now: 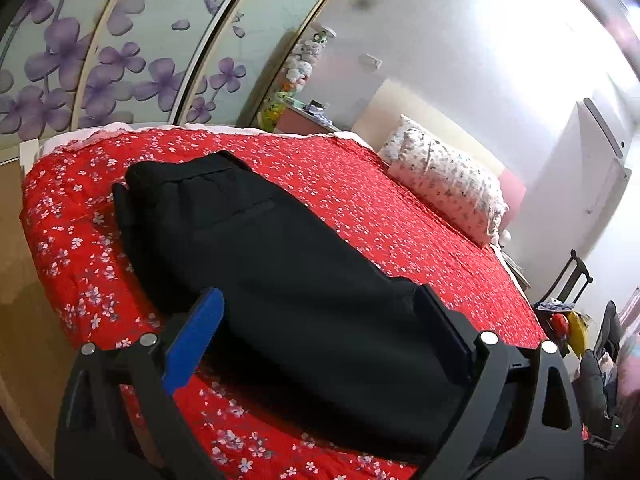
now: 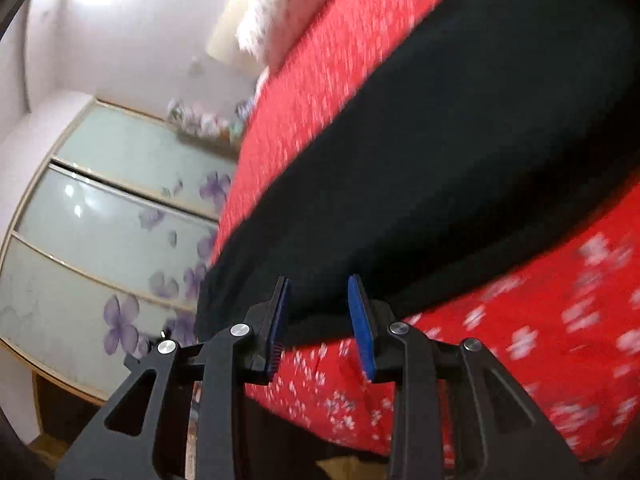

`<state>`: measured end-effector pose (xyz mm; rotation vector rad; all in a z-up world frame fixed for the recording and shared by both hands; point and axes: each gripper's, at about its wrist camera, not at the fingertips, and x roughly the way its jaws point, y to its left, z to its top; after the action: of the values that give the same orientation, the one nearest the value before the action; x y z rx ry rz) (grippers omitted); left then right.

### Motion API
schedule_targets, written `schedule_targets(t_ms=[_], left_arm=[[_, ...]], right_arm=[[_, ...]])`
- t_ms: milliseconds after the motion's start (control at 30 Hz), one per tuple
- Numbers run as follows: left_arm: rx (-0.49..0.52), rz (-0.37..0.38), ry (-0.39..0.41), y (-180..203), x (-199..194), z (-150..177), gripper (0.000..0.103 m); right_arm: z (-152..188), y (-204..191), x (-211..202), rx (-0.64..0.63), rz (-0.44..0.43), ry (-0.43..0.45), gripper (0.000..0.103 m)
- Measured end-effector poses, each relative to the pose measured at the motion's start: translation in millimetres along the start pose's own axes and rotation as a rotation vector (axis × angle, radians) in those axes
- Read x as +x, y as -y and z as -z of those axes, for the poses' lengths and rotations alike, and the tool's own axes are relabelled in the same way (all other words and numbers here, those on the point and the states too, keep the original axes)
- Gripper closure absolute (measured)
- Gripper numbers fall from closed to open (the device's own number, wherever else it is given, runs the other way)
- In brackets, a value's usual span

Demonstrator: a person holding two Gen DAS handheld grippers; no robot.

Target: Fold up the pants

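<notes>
The left gripper (image 1: 316, 312) stands with its jaws spread wide, one blue-padded finger (image 1: 196, 336) at 8 o'clock and the dark one at 4 o'clock, straddling the near end of the black pants (image 1: 256, 248) without clamping anything. The right gripper (image 2: 318, 320) has its jaws parted too, though more narrowly, the ribbed blue pads (image 2: 362, 328) flanking the hem edge of the pants (image 2: 420, 184); whether they touch the cloth cannot be told, since that view is smeared by motion blur.

Only the left wrist view shows the whole garment: it lies lengthwise on the red floral bedspread (image 1: 400, 208), legs stacked one over the other, waistband and a pocket seam toward 11 o'clock, smooth and flat. It also shows a patterned pillow (image 1: 444, 180) at 2 o'clock. The right wrist view is tipped steeply, the bedspread (image 2: 540, 340) filling 3 to 5 o'clock and a wardrobe with purple flower panels (image 2: 120, 240) at 9 o'clock; the left view has the same wardrobe (image 1: 100, 60) at 10 o'clock.
</notes>
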<state>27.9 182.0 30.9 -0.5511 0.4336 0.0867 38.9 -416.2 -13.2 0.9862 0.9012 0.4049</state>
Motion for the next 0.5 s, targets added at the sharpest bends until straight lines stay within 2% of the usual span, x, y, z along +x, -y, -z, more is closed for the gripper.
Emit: schedule_targets(t_ms=[67, 167, 500], left_arm=[[-0.006, 0.009, -0.005, -1.6, 0.8, -0.7, 0.007], [-0.029, 0.018, -0.009, -6.5, 1.8, -2.3, 0.007], [-0.087, 0.039, -0.027, -15.3, 4.7, -3.4, 0.007]], right_arm=[[4.1, 1.4, 9.5, 0.023, -0.005, -0.047, 0.072], [8.9, 3.1, 13.7, 0.033, 0.004, -0.053, 0.072], [4.2, 7.6, 23.3, 0.165, -0.003, 0.070, 0.073]])
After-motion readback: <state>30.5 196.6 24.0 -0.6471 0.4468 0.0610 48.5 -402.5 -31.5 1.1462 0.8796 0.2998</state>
